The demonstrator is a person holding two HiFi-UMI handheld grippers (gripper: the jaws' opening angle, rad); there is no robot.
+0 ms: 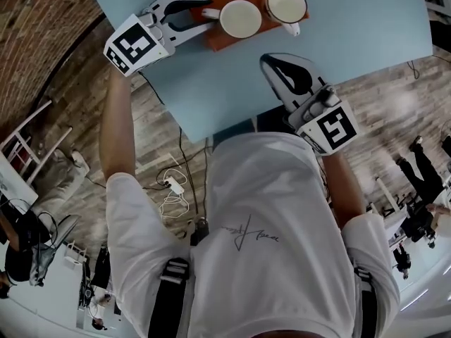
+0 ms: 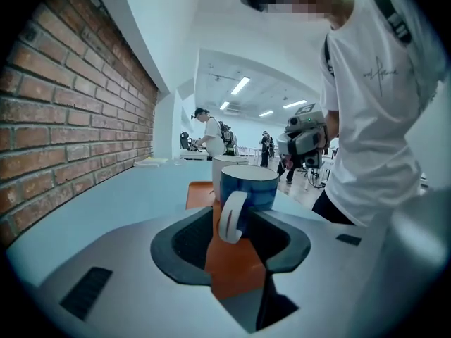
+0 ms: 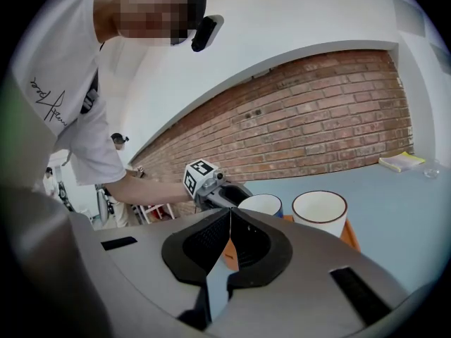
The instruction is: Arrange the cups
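Observation:
Two cups stand side by side on an orange mat [image 1: 218, 38] on the light blue table [image 1: 366, 27]. The blue cup [image 1: 240, 18] [image 2: 248, 187] is white inside, and its white handle [image 2: 231, 217] points at my left gripper [image 1: 206, 13] [image 2: 232, 220]. That gripper's jaws stand open on either side of the handle without pressing on it. The white cup [image 1: 285, 4] [image 3: 320, 213] with a dark rim stands just beyond. My right gripper [image 1: 268, 62] [image 3: 230, 213] is shut and empty, hovering over the table short of the mat.
A brick wall [image 3: 331, 118] runs along the far side of the table. A yellow pad [image 3: 400, 161] lies near the table's far end. The table's near edge [image 1: 211, 132] is just in front of the person. Other people stand in the room behind.

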